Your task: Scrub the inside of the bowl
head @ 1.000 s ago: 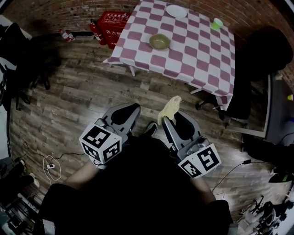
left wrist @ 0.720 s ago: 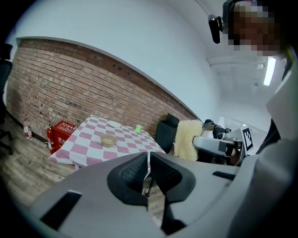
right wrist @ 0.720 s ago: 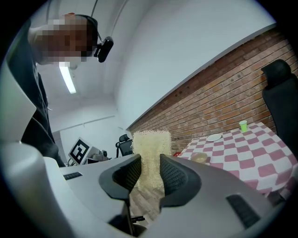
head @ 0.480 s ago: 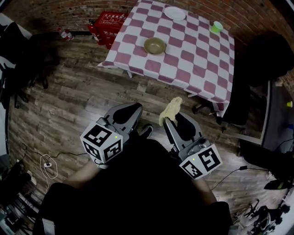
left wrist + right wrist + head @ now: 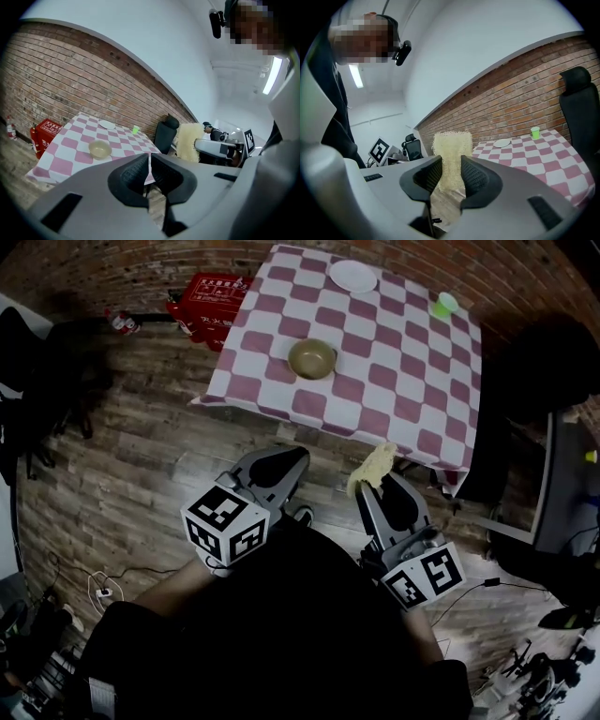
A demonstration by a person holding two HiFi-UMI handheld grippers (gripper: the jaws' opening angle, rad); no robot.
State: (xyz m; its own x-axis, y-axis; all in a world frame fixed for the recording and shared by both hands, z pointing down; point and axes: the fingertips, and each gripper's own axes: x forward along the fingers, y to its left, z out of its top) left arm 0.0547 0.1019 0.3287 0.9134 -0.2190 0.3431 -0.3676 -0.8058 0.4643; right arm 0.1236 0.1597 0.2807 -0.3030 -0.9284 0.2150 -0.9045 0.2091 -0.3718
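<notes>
A tan bowl (image 5: 312,358) (image 5: 100,149) stands empty on the pink-and-white checked table (image 5: 412,381), near its front left part. My right gripper (image 5: 378,472) (image 5: 451,176) is shut on a pale yellow scrubbing pad (image 5: 372,466) (image 5: 451,157), which sticks up beyond the jaws. It hovers over the floor just short of the table's near edge. My left gripper (image 5: 292,461) (image 5: 149,176) is shut with nothing in it, held level with the right one, and in its own view the pad (image 5: 188,142) shows at the right.
On the table's far side lie a white plate (image 5: 352,276) and a green cup (image 5: 442,304). A red box (image 5: 208,298) sits on the wooden floor left of the table. A black office chair (image 5: 548,352) stands at its right.
Both grippers have come forward toward the table, and the table with the bowl sits lower and nearer in the head view. The pad stays held in the right gripper.
</notes>
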